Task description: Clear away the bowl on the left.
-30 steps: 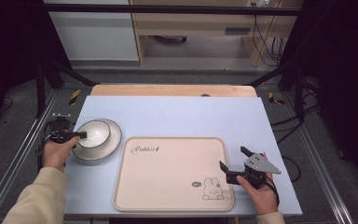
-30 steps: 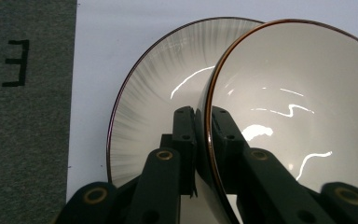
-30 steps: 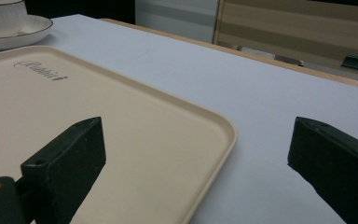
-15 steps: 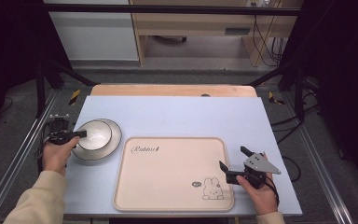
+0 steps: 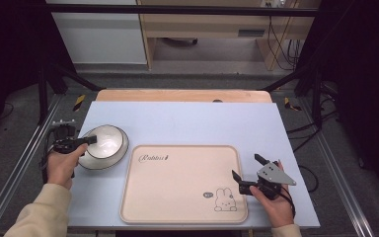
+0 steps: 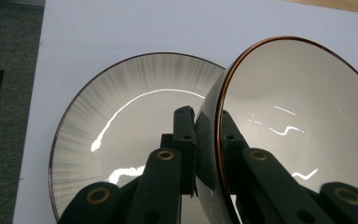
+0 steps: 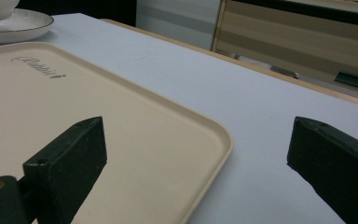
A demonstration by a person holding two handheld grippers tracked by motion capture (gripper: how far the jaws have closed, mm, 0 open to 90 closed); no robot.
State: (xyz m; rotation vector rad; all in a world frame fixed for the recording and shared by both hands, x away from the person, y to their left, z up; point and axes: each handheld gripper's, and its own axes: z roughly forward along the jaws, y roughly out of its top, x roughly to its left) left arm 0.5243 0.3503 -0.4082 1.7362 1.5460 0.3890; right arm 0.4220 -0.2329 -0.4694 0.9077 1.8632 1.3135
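Observation:
A pale glazed bowl (image 5: 108, 139) with a brown rim hangs tilted just above a grey-streaked plate (image 5: 93, 161) at the table's left. My left gripper (image 5: 90, 140) is shut on the bowl's near rim, one jaw inside and one outside. In the left gripper view the bowl (image 6: 303, 116) is at the right, the plate (image 6: 121, 112) lies below it, and the gripper (image 6: 208, 122) pinches the wall. My right gripper (image 5: 246, 167) stands open, straddling the right edge of the beige rabbit tray (image 5: 177, 182). The right gripper view has the gripper (image 7: 196, 144) with nothing between its jaws, over the tray (image 7: 98, 116).
A blue mat (image 5: 192, 121) covers the table, and a wooden strip (image 5: 177, 95) runs along its far edge. Black frame posts stand at both sides. The plate (image 7: 16, 25) sits far off at the top left of the right gripper view.
The bowl has risen off the plate and shifted slightly right and away in my left gripper. The right gripper has stayed in place.

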